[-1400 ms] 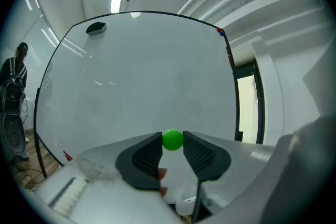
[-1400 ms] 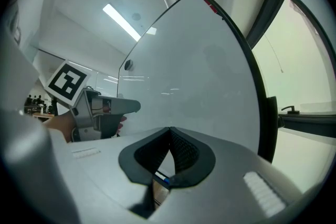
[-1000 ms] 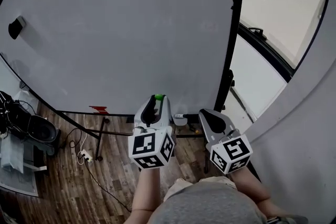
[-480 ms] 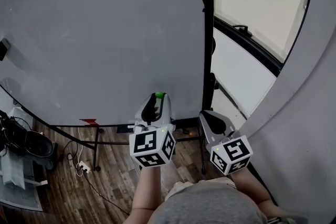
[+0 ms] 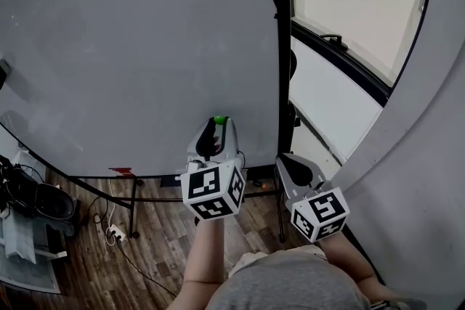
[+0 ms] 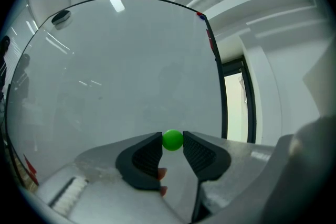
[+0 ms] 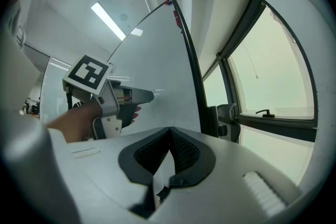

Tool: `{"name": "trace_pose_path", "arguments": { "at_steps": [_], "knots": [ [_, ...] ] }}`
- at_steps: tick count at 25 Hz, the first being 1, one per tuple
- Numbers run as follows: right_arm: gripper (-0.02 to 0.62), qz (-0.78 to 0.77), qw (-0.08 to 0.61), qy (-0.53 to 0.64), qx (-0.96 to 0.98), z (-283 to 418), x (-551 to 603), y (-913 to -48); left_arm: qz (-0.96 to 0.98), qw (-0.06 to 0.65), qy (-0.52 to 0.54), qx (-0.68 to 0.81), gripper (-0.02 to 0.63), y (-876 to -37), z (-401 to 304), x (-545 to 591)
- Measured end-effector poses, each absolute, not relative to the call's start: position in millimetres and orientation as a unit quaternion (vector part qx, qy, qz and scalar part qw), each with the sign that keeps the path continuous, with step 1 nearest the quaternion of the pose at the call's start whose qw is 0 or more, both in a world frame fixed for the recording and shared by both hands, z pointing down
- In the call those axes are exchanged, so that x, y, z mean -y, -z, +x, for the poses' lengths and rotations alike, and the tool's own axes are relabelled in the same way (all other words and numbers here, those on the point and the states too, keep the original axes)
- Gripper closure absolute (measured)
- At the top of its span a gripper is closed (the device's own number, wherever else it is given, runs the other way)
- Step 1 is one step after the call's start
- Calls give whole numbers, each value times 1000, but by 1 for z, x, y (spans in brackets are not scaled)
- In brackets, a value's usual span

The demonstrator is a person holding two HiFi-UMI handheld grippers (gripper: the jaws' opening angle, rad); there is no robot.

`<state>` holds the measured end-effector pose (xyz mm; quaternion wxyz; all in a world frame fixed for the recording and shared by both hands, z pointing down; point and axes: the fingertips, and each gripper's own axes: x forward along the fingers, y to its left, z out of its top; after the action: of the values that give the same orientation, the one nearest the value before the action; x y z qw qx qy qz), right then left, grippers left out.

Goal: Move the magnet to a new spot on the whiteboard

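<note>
Left gripper (image 5: 219, 123) is rising, clamping the green magnet (image 6: 172, 140) at its tips, whiteboard (image 5: 145, 47) seemingly just ahead; right gripper (image 7: 169, 132) is idling lower, jaws together, empty.

We face the whiteboard (image 6: 121, 76), upright just beyond the left fingers (image 6: 148, 157). Far up and left of them a small dark block (image 6: 62, 17) clings to it; up to their right, red pieces (image 6: 202, 16) sit at its edge. Below lies the wooden floor (image 5: 156, 250), carrying cables (image 5: 123, 225).
</note>
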<state>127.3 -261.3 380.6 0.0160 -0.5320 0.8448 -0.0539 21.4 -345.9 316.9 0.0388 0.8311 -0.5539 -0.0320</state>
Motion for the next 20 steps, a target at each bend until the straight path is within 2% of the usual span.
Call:
{"name": "trace_pose_path", "arguments": {
  "at_steps": [20],
  "knots": [
    [606, -524, 14, 57, -850, 131, 273, -385, 811, 14, 23, 584, 472, -311, 26, 368]
  ]
}}
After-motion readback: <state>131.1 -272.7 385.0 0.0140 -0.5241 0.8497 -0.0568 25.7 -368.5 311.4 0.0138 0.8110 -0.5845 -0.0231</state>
